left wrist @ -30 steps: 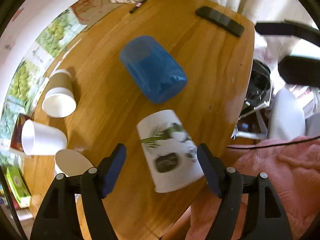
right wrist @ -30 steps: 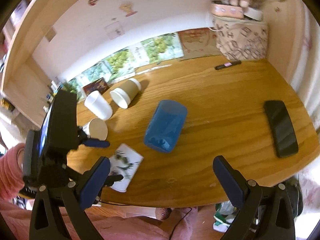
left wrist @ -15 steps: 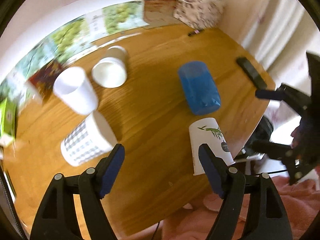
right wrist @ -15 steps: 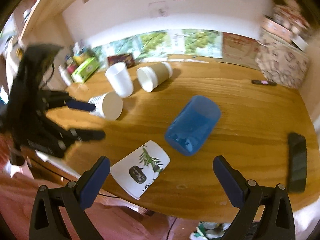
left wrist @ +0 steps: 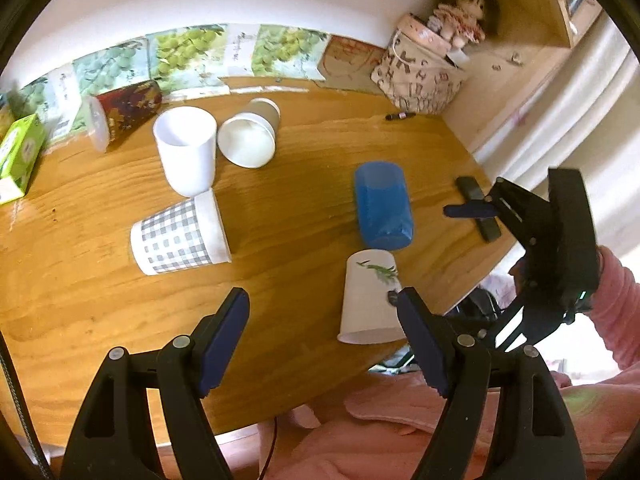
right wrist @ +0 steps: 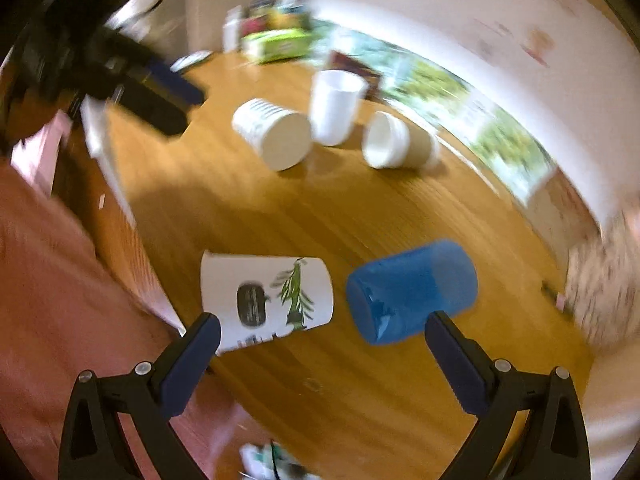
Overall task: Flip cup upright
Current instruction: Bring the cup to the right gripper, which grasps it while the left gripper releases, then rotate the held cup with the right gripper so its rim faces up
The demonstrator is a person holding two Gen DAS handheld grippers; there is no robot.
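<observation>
Where the wooden counter (left wrist: 280, 240) curves toward its near edge, lies a white leaf-print cup (left wrist: 370, 300) on its side, mouth toward the edge, base almost touching a blue plastic cup (left wrist: 384, 205) that is also tipped over. Farther back: a grey checked paper cup (left wrist: 180, 238) on its side, an upright white cup (left wrist: 186, 154) just behind it, a brown paper cup (left wrist: 251, 138) lying with its white mouth forward, and a dark red printed cup (left wrist: 124, 110) toppled near the wall. Off to the left edge sits a green box (left wrist: 18, 156); in the back corner stands a patterned bag (left wrist: 420, 80) with a doll (left wrist: 460, 16) on top, a small pen (left wrist: 401, 115) in front of it. Near the right edge rests a dark phone (left wrist: 478, 208).

Left hand-held gripper (left wrist: 322, 312) spread wide and empty, its right finger (left wrist: 416, 332) overlapping the leaf-print cup's side in view; contact cannot be told. Right hand-held gripper (right wrist: 320, 332), seen through a blurred view, likewise wide apart and holding nothing, above the near edge with the leaf-print cup (right wrist: 266, 298) just ahead of its left finger and the blue plastic cup (right wrist: 412, 290) ahead of its right finger.
</observation>
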